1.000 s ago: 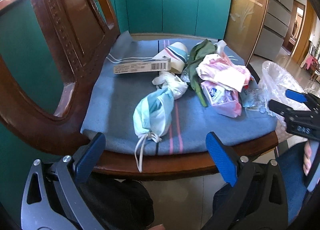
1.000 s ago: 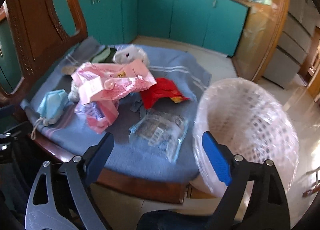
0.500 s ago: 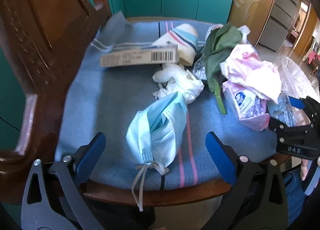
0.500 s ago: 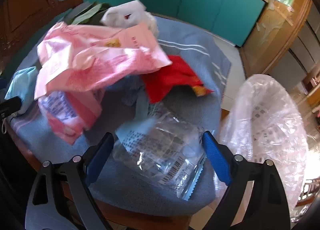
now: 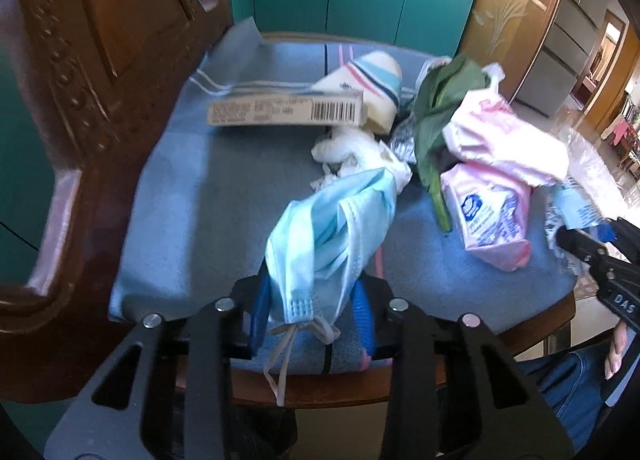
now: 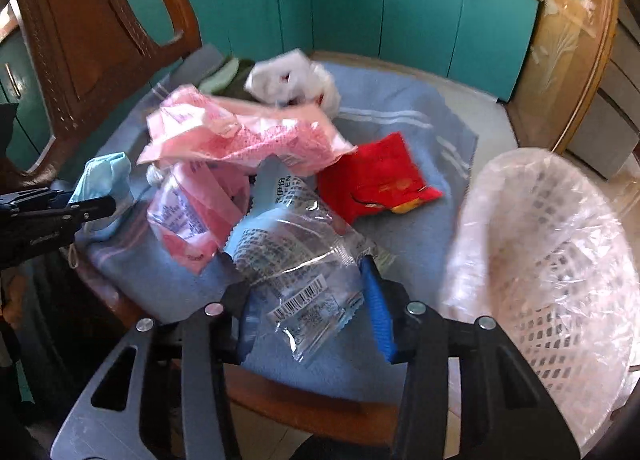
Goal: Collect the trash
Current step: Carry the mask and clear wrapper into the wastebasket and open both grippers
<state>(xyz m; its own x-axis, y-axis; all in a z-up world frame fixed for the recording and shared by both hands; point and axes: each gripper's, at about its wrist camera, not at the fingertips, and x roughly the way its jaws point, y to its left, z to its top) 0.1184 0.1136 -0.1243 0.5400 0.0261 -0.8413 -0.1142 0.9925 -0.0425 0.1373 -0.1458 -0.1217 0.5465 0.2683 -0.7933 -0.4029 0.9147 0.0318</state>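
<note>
Trash lies on a blue cloth [image 5: 208, 196] over a wooden chair seat. My left gripper [image 5: 314, 310] is closed around the near end of a light blue face mask [image 5: 336, 228]; the mask also shows in the right wrist view [image 6: 106, 180]. My right gripper [image 6: 314, 316] is closed around a clear plastic wrapper [image 6: 296, 260] with a barcode. Behind lie pink wrappers [image 6: 240, 140], a red packet [image 6: 376, 180], a white bag [image 6: 292, 80], a cardboard box [image 5: 286, 112], a crumpled tissue [image 5: 352, 152] and a green leaf [image 5: 436, 108].
A white mesh waste basket [image 6: 552, 260] lined with clear plastic stands right of the chair. The carved chair back [image 5: 100, 60] rises at the left. Teal cabinets [image 6: 348, 8] run along the far wall. The seat's wooden front edge [image 6: 304, 408] is just below my right gripper.
Both grippers have moved forward onto the seat and closed: the left on the face mask, the right on the clear wrapper. Both were open before.
</note>
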